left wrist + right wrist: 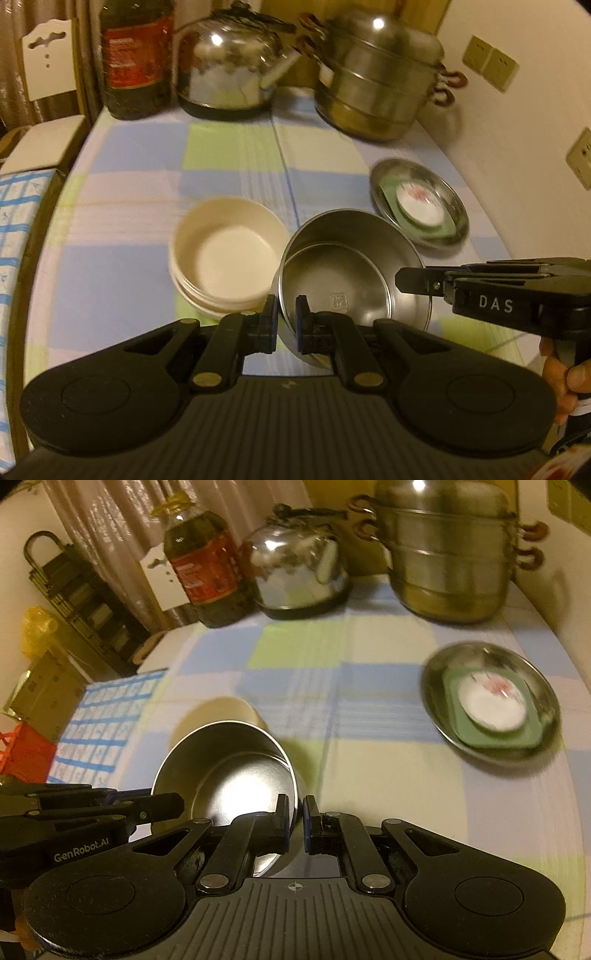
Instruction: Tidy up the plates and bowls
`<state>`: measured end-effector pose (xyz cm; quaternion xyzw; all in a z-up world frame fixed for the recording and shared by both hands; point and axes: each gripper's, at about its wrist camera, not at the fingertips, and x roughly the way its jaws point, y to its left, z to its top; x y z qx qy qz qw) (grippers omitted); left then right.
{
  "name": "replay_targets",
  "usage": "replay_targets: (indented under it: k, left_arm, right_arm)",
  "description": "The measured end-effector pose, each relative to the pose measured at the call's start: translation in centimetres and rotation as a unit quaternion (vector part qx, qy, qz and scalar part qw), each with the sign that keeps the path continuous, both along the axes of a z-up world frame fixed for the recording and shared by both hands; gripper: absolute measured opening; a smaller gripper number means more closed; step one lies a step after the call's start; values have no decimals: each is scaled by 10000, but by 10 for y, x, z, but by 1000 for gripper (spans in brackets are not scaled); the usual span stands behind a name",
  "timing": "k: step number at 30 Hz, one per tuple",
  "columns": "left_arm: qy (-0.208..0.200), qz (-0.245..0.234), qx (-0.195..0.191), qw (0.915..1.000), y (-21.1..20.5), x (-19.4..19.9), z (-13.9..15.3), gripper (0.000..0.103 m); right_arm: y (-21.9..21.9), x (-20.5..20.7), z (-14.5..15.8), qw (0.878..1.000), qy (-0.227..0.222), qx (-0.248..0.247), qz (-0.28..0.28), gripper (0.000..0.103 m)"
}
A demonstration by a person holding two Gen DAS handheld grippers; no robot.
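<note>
A steel bowl (343,280) hangs tilted over the checked tablecloth, held by its rim from two sides. My left gripper (286,321) is shut on the bowl's near rim. My right gripper (406,280) comes in from the right and pinches the opposite rim. In the right wrist view the steel bowl (236,775) has its rim between the pads of my right gripper (295,819), and my left gripper (166,805) grips it from the left. Stacked cream bowls (225,254) stand just left of it, partly hidden behind it in the right wrist view (221,709).
A steel plate (424,173) (436,686) at the right holds a green square plate (443,229) and a small white dish (421,206). At the back stand an oil bottle (136,62), a kettle (229,62) and a steamer pot (376,77). A wall runs along the right.
</note>
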<state>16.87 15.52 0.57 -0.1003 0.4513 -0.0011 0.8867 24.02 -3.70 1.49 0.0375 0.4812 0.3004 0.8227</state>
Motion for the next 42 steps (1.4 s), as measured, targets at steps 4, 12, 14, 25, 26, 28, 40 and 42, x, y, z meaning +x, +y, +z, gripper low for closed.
replay_targets:
  k: [4,12,14,25,26,28,40,42]
  left_arm:
    - [-42,98,93,9999,20,12,6,8]
    - [72,228,138,9996,56,39,4,8]
    - [101,236,145,9996,63,44,1,8]
    - [391,254,52,9989,81,63,-22,8]
    - [403,239,44,9989,81,64,-24,8]
    - [433,218,31,9988,81,65,-26,8]
    - [610,135,-4,9980,84,71,-41,8]
    - [613,122,26,9980,84,71,-42,8]
  right_arm:
    - [24,16,7,10000,-34,55,67,7]
    - [64,48,4,9998,120,42,128,7]
    - [71,54,0,9997,190,16,134,7]
    - [91,70,-24,9988,459,-164,32,7]
    - [91,71,-25,9987,472,-181,19,7]
    - [91,73,-27,9986,495,-198,-8,7]
    - [95,74,-39,9977,618,-263,-78,7]
    - [95,75,-40,9976,640,-265,-94,7]
